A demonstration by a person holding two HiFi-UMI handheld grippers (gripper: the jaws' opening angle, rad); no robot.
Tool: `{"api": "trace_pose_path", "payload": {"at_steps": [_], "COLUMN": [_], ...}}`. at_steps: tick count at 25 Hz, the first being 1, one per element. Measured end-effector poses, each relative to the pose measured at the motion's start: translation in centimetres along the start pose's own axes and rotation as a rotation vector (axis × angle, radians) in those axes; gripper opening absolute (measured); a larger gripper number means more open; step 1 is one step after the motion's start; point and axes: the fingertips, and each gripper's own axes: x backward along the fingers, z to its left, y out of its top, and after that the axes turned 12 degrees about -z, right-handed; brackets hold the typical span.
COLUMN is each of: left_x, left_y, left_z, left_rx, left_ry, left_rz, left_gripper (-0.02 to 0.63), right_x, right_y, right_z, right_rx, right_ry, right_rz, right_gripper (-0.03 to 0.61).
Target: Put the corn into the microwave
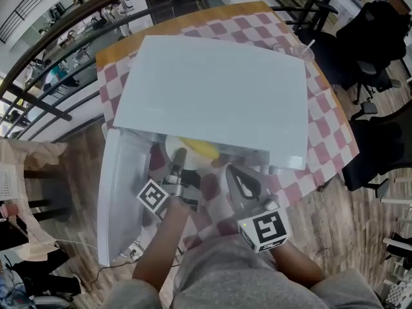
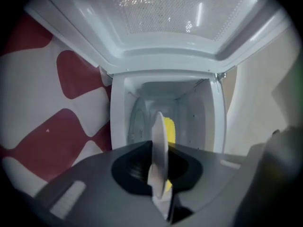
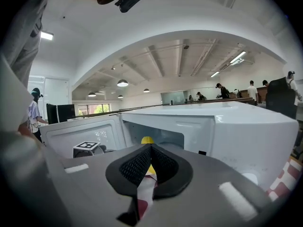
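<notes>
Microwave (image 1: 212,95) stands on the checkered tabletop (image 1: 325,131), with its door (image 1: 119,192) swung open at the left. Left hand-held gripper (image 1: 179,153) is clamped on the rim of a white plate (image 1: 172,145) at the cavity mouth. The corn (image 1: 201,149) lies on that plate. Right hand-held gripper (image 1: 231,169) is closed and empty, near the opening.

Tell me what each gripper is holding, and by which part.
The left gripper clamps the white plate by its near rim, with the corn on it. The right gripper holds nothing; its jaws are together.
</notes>
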Motion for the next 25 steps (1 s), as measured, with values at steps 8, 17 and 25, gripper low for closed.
{"api": "trace_pose_path", "payload": {"at_steps": [8,17,25], "left_x": [-2.3,-2.3,-2.2], "left_y": [-0.1,-0.7,-0.5], "left_z": [1.4,2.1,2.8], "left_rx": [-0.031,-0.044,-0.038], "left_ry": [0.012,0.041,0.074], "left_rz": [0.011,0.019,0.004], "left_gripper": [0.032,0.034,0.032], "right_x": [0.1,0.6,0.6], "right_y": [-1.2,-1.4,-1.5], "right_z": [0.0,0.1,0.5], "right_rx": [-0.001,-0.007,-0.032], "right_ry": [0.003,-0.001,0.005], "right_rz": [0.034,0.037,0.044], "right_gripper": [0.0,0.0,0.0]}}
